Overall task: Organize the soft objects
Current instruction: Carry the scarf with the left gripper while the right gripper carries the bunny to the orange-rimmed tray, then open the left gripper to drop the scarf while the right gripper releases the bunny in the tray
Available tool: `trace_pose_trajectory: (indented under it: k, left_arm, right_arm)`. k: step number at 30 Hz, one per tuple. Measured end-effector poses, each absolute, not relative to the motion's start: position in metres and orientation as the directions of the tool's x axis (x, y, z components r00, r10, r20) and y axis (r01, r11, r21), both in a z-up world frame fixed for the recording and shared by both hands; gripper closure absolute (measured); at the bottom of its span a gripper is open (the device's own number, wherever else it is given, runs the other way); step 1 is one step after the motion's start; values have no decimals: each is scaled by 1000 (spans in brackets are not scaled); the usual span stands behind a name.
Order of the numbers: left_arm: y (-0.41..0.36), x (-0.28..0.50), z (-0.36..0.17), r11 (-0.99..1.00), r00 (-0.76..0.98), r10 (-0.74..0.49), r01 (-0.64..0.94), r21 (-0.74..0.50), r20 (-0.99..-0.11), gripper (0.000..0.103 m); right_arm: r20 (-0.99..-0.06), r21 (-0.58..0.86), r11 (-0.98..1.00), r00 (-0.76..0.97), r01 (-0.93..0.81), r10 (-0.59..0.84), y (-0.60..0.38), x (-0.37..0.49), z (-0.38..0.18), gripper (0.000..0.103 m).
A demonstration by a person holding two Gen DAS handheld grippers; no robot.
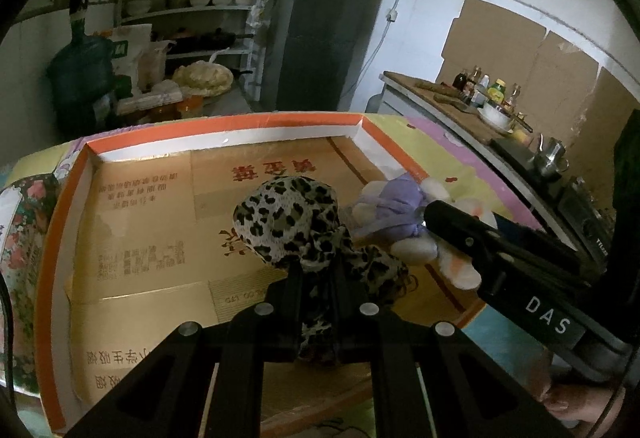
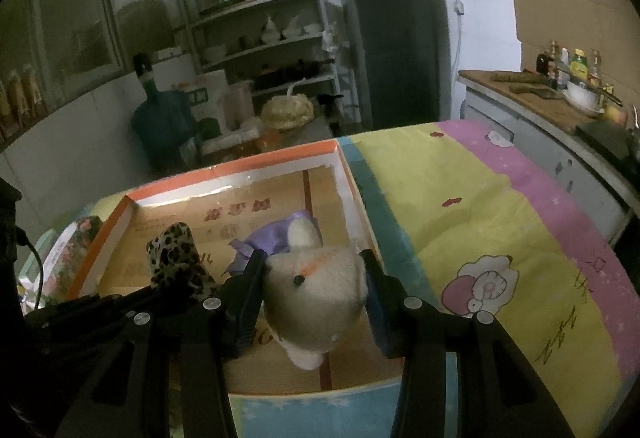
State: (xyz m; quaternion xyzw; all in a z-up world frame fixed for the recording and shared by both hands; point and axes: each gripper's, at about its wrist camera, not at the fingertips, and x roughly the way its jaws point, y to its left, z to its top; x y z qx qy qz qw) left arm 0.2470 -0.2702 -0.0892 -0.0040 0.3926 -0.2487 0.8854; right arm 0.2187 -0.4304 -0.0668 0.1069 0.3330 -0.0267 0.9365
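Observation:
A wide cardboard box [image 1: 60,222] with an orange rim sits on the covered table; it also shows in the right wrist view [image 2: 236,168]. My left gripper [image 1: 316,274] is shut on a leopard-print soft object [image 1: 288,218] and holds it over the box. My right gripper [image 2: 314,262] is shut on a white plush toy [image 2: 316,290] with purple cloth [image 2: 276,238], held over the box's right part. In the left wrist view the plush [image 1: 396,210] is next to the leopard piece, with the right gripper's finger [image 1: 460,226] on it.
A floral fabric item [image 1: 24,226] lies left of the box. The yellow and pink cartoon table cover [image 2: 480,222] spreads to the right. A counter [image 2: 532,98] with bottles and a bowl is at right. Shelves [image 2: 260,38], a fridge [image 2: 396,38] and a water jug [image 2: 160,118] stand behind.

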Motion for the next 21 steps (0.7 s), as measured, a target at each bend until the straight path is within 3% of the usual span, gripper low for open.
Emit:
trace_pose_trajectory:
  k: [17,21]
  left_arm:
    - [-270,252,-96,880,536,-435,423,-216,-723,89]
    - [-268,253,-96,875,529,-450,424,-236,-719,76]
  right_arm:
    - [-673,159,980,740,120,19,-427,229,-73,55]
    - [-675,162,980,738,116,24,-426,229,-73,51]
